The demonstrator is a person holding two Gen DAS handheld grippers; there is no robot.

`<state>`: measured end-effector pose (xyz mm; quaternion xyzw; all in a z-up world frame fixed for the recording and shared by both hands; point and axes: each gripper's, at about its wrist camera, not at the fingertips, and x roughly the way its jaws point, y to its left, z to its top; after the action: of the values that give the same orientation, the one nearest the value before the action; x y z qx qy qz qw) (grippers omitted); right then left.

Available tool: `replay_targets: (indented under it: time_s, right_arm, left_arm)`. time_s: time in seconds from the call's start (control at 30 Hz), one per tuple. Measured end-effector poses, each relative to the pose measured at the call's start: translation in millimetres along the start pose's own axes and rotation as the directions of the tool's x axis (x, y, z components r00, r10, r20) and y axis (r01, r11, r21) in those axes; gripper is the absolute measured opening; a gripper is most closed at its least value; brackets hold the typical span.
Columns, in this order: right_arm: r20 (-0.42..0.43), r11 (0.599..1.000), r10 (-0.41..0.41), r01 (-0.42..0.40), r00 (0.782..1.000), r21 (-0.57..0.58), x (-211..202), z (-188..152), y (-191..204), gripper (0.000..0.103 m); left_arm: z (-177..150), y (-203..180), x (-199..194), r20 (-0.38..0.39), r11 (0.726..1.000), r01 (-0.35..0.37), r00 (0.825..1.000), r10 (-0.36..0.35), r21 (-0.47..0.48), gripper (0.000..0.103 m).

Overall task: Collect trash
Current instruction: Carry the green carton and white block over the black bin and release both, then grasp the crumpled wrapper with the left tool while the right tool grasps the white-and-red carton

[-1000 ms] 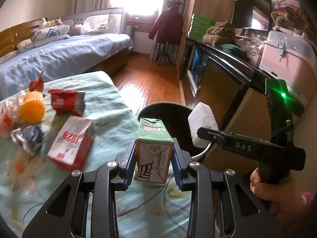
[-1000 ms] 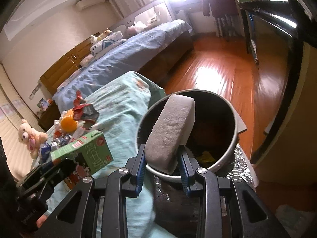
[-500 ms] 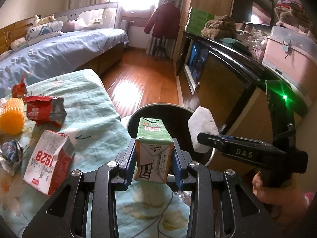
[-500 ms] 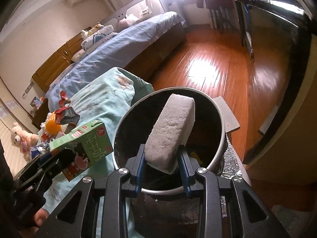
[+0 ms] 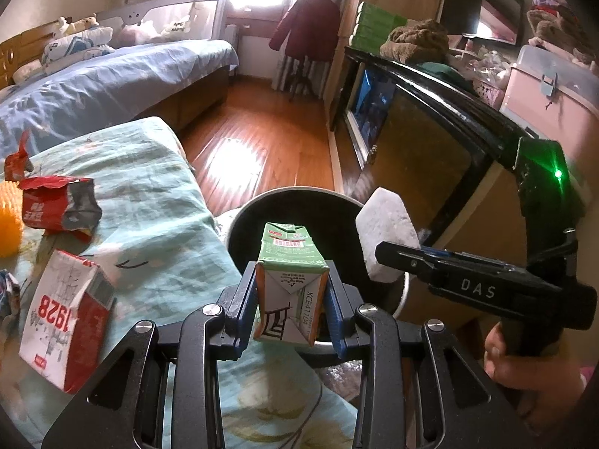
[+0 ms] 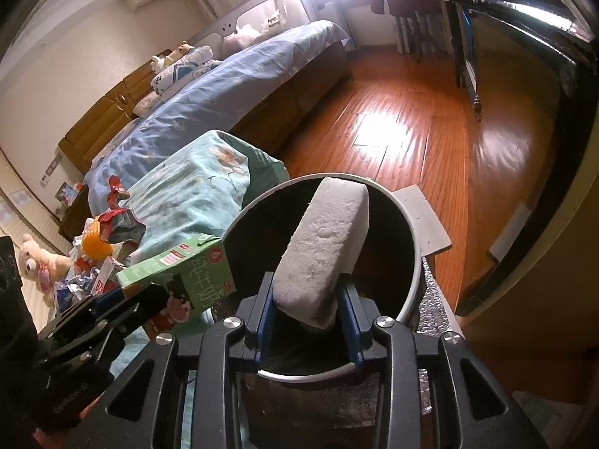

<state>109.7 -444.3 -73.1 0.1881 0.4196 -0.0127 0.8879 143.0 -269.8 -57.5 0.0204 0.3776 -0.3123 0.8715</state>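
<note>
Left wrist: left gripper point(image 5: 290, 308) is pinching green carton point(image 5: 290, 284) at bin point(image 5: 239, 220) rim, showing red-white box point(image 5: 63, 318) on bedspread | right wrist: right gripper point(image 6: 309, 314) is clamping white sponge point(image 6: 324, 247) over bin's dark inside point(image 6: 389, 262)

The right gripper point(image 6: 309, 312) clamps a white foam block point(image 6: 324, 250) between its 2 blue-padded fingers point(image 6: 265, 312), holding it tilted directly above the open mouth of the round bin point(image 6: 411, 262). Left of the bin, the left gripper point(image 6: 123, 299) grips a green carton point(image 6: 187, 273), whose corner reaches the bin's rim. Farther left of the bin, a floral teal cover point(image 6: 194, 194) carries a heap of wrappers point(image 6: 119, 220) and an orange spiky ball point(image 6: 95, 243). Beyond the bin lie the wooden floor point(image 6: 393, 134) and a blue bed point(image 6: 224, 89).
</note>
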Motion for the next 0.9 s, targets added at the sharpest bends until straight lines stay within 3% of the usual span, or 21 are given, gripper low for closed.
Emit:
replay_targets:
  time_s: [0.13,0.2,0.27,0.53,0.7,0.9]
  right_arm:
    - [0.005,1.0,0.001,-0.001,1.0,0.012,-3,4,-4,0.039]
    - [0.009,1.0,0.004,-0.004,1.0,0.023,-5,5,-7,0.046]
    - [0.016,1.0,0.008,-0.009,1.0,0.028,-7,5,-7,0.053]
    - [0.026,0.999,0.023,-0.023,0.999,0.032,-14,-1,5,0.065]
    - [0.035,0.998,0.052,-0.053,0.998,0.019,-17,-11,27,0.078]
    - [0.038,0.995,0.098,-0.098,0.994,-0.005,-19,-23,59,0.083]
  left_arm:
    - [1,-2,5,-0.023,1.0,-0.005,1.0,0.005,0.005,0.034]
    - [1,-1,3,-0.024,1.0,-0.013,1.0,0.013,0.003,0.049]
    - [1,0,-1,-0.01,1.0,-0.026,1.0,0.026,-0.01,0.057]
    - [-11,18,-25,0.004,0.997,-0.054,0.998,0.055,-0.059,0.061]
    - [-22,29,-52,0.042,0.993,-0.083,0.995,0.086,-0.081,0.062]
    - [-39,53,-82,0.072,0.983,-0.131,0.987,0.142,-0.132,0.066]
